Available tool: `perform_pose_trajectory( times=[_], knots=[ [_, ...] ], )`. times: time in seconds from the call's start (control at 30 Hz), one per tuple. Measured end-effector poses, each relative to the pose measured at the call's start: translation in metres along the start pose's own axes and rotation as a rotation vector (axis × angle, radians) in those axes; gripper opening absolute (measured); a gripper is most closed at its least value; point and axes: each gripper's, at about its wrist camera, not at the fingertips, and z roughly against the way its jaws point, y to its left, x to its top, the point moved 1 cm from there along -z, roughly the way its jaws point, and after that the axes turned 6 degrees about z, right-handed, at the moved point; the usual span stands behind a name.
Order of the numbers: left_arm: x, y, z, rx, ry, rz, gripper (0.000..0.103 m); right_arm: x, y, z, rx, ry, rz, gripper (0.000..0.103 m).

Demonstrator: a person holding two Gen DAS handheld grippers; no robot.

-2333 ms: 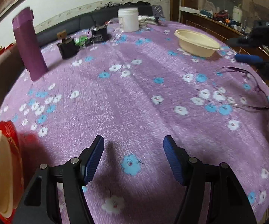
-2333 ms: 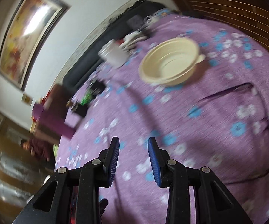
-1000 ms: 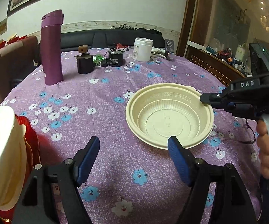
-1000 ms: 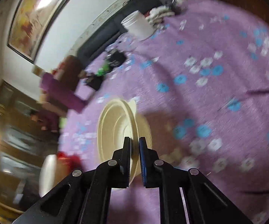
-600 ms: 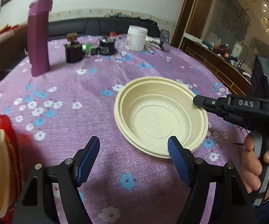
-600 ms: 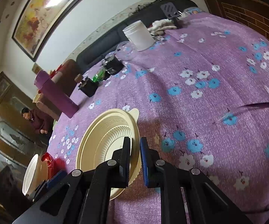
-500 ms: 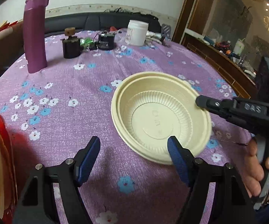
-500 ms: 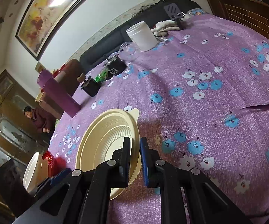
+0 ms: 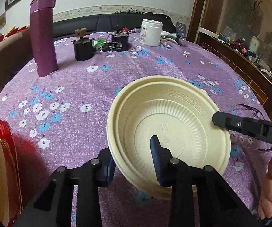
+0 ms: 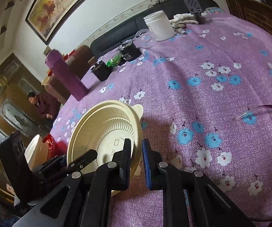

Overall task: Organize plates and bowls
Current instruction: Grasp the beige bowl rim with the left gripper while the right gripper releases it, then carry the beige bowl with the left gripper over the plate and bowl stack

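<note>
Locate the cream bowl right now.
Left wrist view: the cream bowl is near-centre, raised off the purple tablecloth, its rim straddled by the left gripper nearside and pinched by the right gripper farside.

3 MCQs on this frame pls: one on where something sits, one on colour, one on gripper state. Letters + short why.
1. Where does the white jar stand?
A. at the far edge of the table
B. inside the cream bowl
C. on the red plate

2. What colour is the tall flask?
A. green
B. purple
C. white

3. How is the cream bowl held?
A. by no gripper
B. only by the left gripper
C. the right gripper is shut on its rim, the left gripper straddles the opposite rim

Answers:
1 A, the jar sits far back near the sofa.
2 B, the flask body and cap are purple.
3 C, the right wrist view shows fingers pinching the rim; the left wrist view shows one finger inside the bowl, one outside.
</note>
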Motion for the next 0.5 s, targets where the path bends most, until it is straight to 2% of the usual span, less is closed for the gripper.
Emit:
perform_pose_trajectory(
  times=[0.5],
  knots=[
    [-0.002,-0.010,0.008,0.059,-0.059,-0.062,0.036,-0.003,-0.002,-0.007,0.023,0.015,0.008,0.016]
  ],
)
